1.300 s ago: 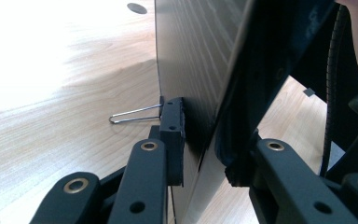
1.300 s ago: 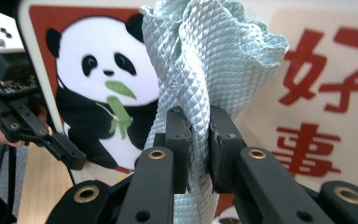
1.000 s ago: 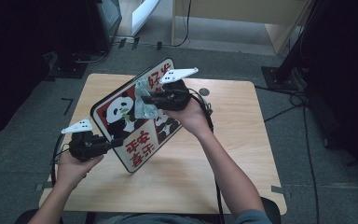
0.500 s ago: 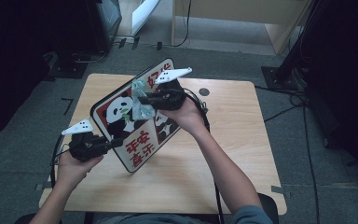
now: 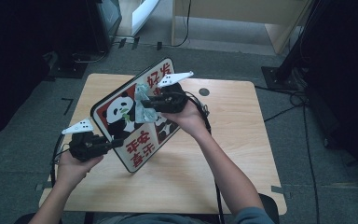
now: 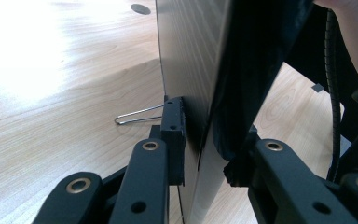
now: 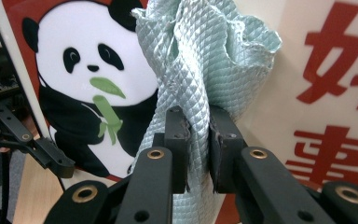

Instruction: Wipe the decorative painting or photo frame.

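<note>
pale green cloth [image 7: 200, 60] clamped in right hand-held gripper [image 7: 198, 144] hides part of the panda board [image 7: 74, 79]; left hand-held gripper [image 6: 205, 149] clamps its edge.

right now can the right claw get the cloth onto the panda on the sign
Probably yes. The right claw grips the cloth right in front of the panda, nothing between them, while the left claw steadies the sign.

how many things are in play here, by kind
panda board: 1
pale green cloth: 1
handheld tool, left and right: 2
wooden table: 1
wire clip on the table: 1
total: 6
</note>
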Motion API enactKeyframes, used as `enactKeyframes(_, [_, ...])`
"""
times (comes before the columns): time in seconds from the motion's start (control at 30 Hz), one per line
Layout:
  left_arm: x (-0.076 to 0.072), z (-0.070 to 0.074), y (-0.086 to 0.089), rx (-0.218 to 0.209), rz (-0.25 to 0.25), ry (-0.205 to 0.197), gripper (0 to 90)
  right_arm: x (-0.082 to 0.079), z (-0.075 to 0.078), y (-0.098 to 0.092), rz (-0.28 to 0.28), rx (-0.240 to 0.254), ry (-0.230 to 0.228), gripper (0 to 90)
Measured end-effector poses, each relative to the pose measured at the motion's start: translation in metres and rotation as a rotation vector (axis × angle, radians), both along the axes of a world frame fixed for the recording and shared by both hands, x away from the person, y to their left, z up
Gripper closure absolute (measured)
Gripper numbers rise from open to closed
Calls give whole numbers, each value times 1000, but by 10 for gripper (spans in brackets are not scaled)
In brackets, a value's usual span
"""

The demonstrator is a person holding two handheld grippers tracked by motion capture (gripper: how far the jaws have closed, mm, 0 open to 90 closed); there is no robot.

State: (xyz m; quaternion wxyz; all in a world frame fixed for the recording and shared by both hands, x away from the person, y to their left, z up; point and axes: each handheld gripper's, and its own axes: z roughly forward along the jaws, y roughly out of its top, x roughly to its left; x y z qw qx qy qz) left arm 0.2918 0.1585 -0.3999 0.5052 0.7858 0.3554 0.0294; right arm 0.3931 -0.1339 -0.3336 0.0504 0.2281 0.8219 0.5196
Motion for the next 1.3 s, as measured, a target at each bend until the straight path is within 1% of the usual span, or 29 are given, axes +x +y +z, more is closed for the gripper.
enactKeyframes(0.13, [0,0,0,3,-3,0,741,0,-4,-2,-1,-2,12,802])
enactKeyframes(0.53, [0,0,0,5,-11,-2,736,1,-16,-7,-10,-22,27,802])
enactKeyframes(0.57, [0,1,0,5,-13,-2,736,1,-17,-7,-11,-25,36,802])
enactKeyframes(1.03, [1,0,-1,7,-32,-3,723,-3,-32,-11,-22,-61,49,800])
enactKeyframes(1.3, [1,1,-2,13,-32,-6,722,-5,-40,-12,-24,-61,51,800])
